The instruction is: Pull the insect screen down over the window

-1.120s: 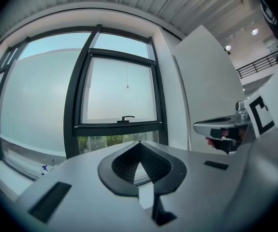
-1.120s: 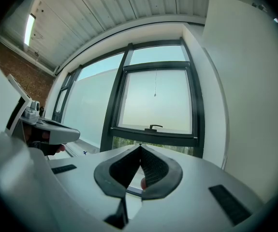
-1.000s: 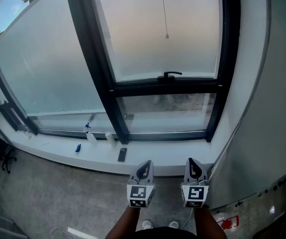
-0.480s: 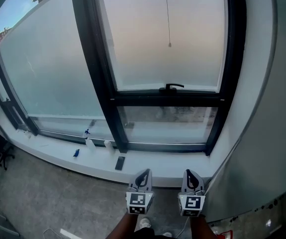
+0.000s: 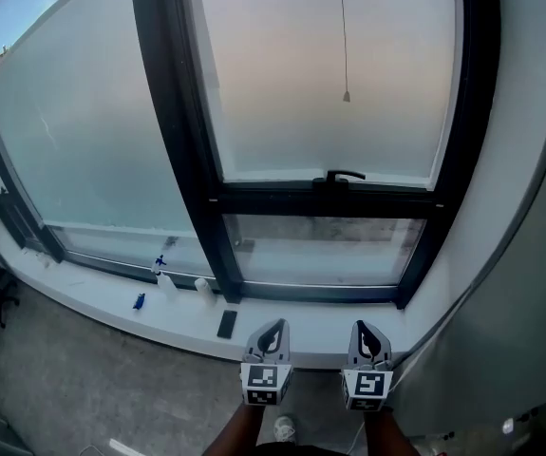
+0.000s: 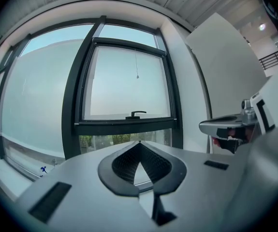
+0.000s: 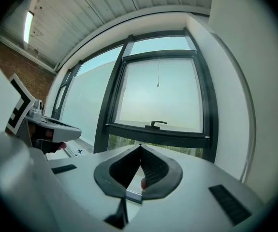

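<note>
Both tools are idle: the left gripper (image 5: 273, 329) and the right gripper (image 5: 367, 329) are held level and side by side at the near edge of the scene, short of the sill (image 5: 111, 293), each with its jaws fully together and nothing between them. The insect screen itself is not in view; it is judged to be rolled up above the top of the window (image 5: 217, 198). Only its pull cord (image 5: 343, 27) shows, hanging in front of the upper pane (image 5: 282, 84), right of that pane's centre and well above the window handle (image 5: 345, 175). The cord's long axis is vertical, with its toggle (image 5: 346, 96) at the lower end pointing down. The step in hand appears to be the approach. To do it well, one gripper should rise to the toggle, part its jaws, and close on the cord just above the toggle. The pull should then run straight down along the cord's own line, steadily, keeping clear of the handle and without dragging sideways.
</note>
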`<state>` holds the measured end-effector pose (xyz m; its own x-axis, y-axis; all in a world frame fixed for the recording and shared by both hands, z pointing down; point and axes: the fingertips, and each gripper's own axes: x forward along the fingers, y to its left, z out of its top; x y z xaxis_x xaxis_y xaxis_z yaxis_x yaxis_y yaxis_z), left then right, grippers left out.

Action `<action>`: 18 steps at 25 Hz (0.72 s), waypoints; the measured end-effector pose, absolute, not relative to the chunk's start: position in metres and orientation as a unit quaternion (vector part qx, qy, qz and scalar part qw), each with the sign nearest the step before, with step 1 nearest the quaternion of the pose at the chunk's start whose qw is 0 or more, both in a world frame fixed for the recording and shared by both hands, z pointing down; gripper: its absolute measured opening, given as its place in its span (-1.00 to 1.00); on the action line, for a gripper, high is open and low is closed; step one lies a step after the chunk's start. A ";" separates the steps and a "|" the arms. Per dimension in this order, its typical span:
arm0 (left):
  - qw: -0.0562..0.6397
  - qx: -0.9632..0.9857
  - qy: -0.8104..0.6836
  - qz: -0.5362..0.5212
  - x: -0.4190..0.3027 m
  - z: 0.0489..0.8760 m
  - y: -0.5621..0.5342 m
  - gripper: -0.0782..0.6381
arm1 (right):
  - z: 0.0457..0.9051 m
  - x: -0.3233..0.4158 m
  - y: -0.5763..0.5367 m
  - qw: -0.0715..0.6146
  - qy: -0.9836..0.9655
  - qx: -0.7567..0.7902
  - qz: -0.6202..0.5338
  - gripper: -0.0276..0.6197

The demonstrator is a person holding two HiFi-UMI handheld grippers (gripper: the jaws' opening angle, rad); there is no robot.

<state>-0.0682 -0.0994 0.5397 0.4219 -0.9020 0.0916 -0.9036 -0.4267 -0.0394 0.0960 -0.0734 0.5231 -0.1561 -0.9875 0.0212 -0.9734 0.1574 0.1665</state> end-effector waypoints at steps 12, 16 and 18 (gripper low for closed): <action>0.005 0.851 -0.522 0.057 -0.088 0.545 -0.190 -0.78 | 0.521 0.077 -0.155 0.071 -0.743 0.663 -0.059 -0.91; 0.008 0.855 -0.515 0.060 -0.092 0.543 -0.207 -0.78 | 0.522 0.072 -0.173 0.076 -0.735 0.671 -0.060 -0.91; 0.000 0.859 -0.508 0.059 -0.091 0.545 -0.214 -0.78 | 0.521 0.070 -0.180 0.076 -0.731 0.676 -0.061 -0.91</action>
<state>-0.0913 -0.2143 0.5454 0.4771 -0.8730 0.1010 -0.8731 -0.4840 -0.0596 0.0701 -0.1798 0.5210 -0.0756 -0.9967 0.0285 -0.9780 0.0797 0.1926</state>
